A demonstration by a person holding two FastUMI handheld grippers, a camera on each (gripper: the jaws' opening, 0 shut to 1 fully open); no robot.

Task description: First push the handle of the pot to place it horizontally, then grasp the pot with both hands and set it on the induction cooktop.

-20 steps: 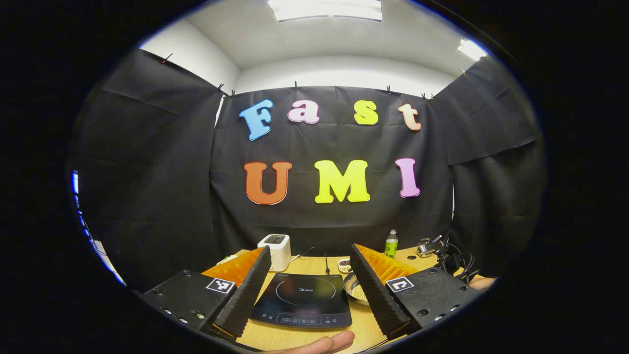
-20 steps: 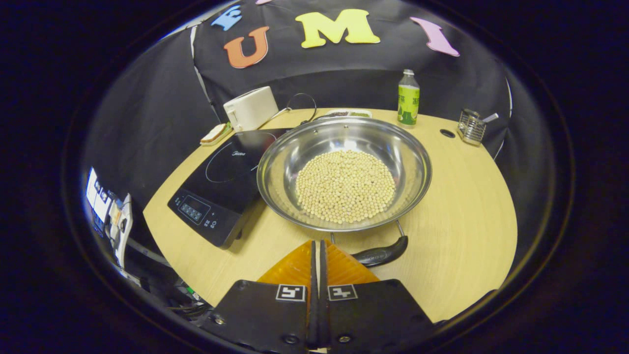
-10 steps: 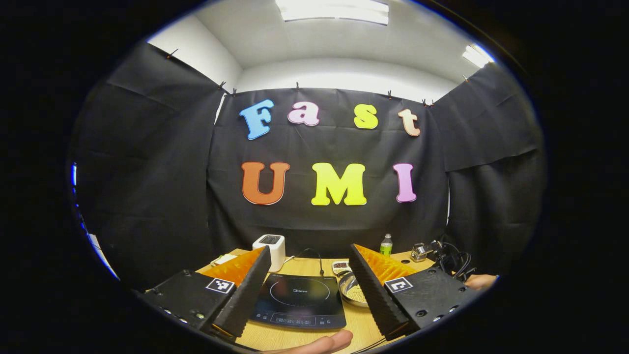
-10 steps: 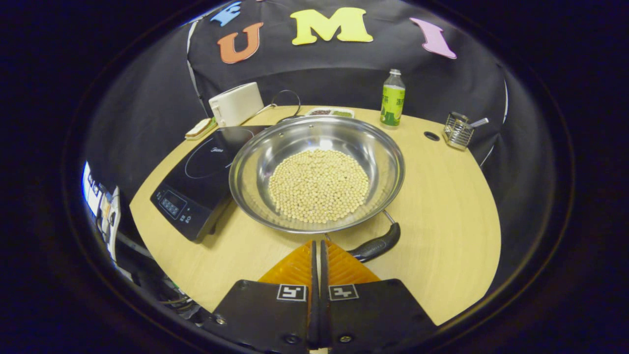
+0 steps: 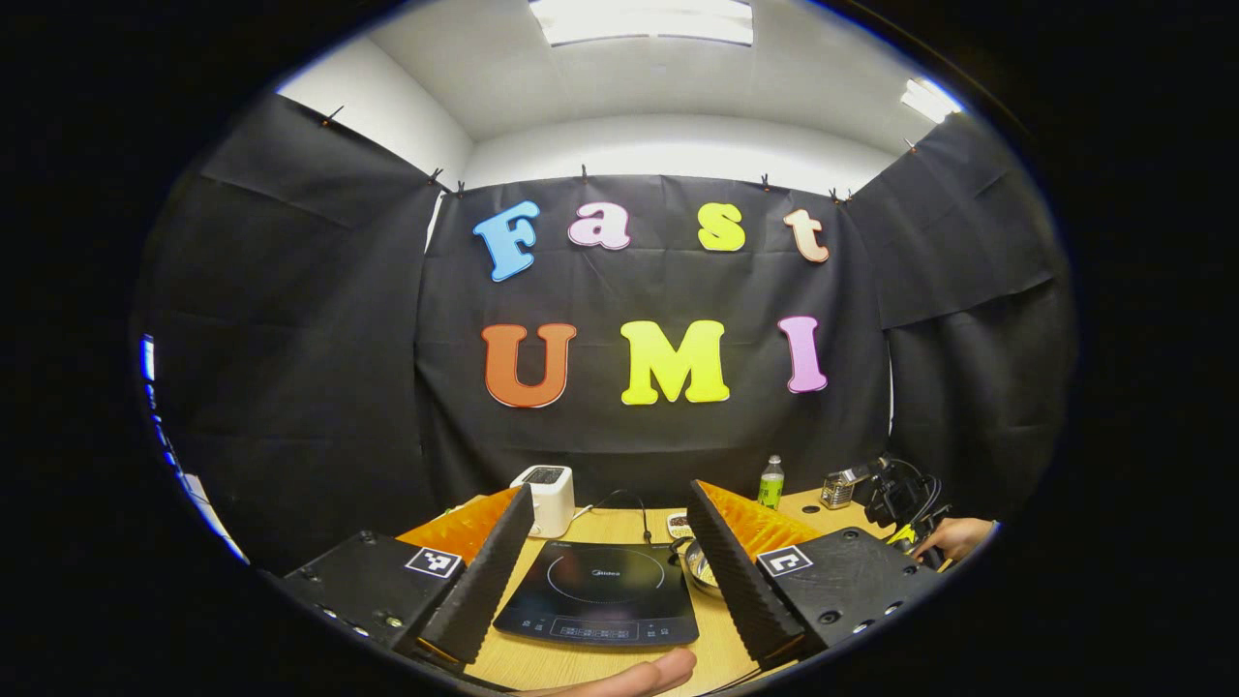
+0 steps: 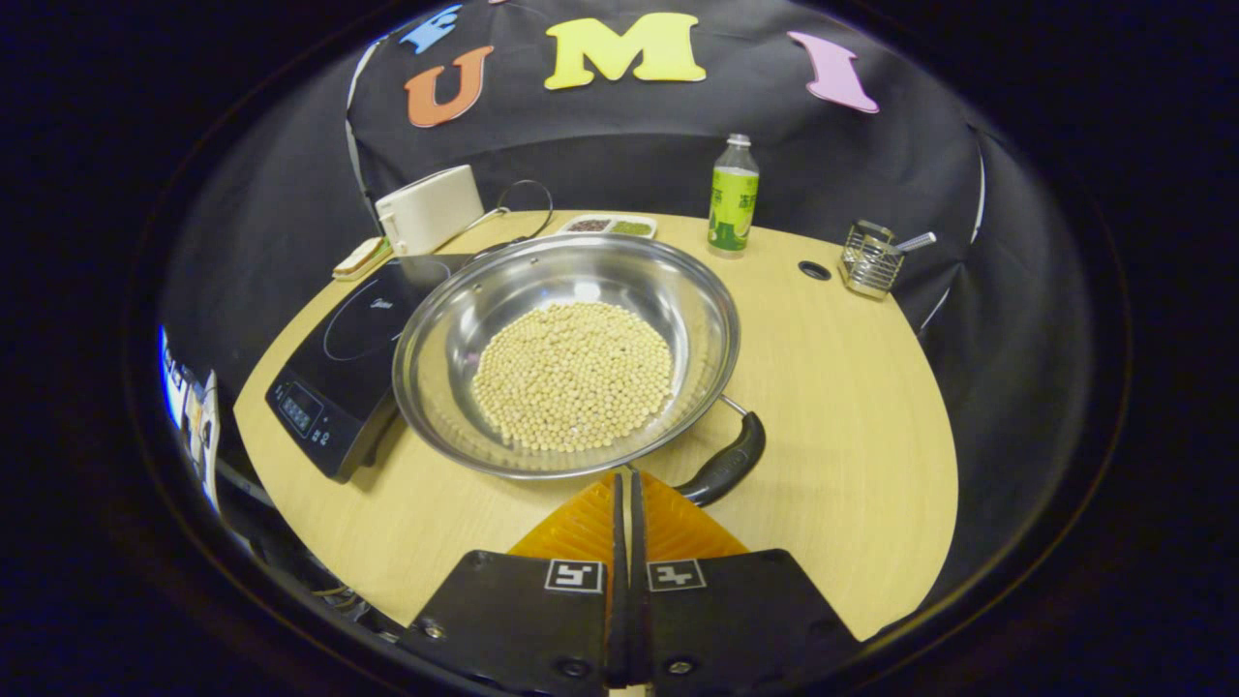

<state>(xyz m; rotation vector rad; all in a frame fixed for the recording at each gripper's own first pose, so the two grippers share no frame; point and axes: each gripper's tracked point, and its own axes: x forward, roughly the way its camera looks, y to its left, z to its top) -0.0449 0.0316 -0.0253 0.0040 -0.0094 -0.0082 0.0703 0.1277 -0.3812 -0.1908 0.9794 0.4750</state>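
Over the last second the pot (image 6: 566, 353) had turned on the worktop (image 6: 852, 387): its black handle (image 6: 724, 467) had swung from lying across the near rim toward the pot's right side, and in the right gripper view the whole scene had slid leftward. The right tongs (image 6: 624, 484) were pressed together with nothing between them, their tips against the near end of the handle, which still lay at a slant, so the pushing step looked unfinished. The left tongs (image 5: 610, 542) were spread wide and held nothing, hanging above the induction cooktop (image 5: 598, 605).

The pot sat on the worktop just right of the cooktop, its rim overlapping the cooktop's edge in the right gripper view. It held a wide bed of pale beans (image 6: 573, 373), so it would probably be heavy. The polished steel looked stiff but slippery. The safest holds seemed to be the black handle for one pair of tongs and the thin far rim for the other, keeping it level.
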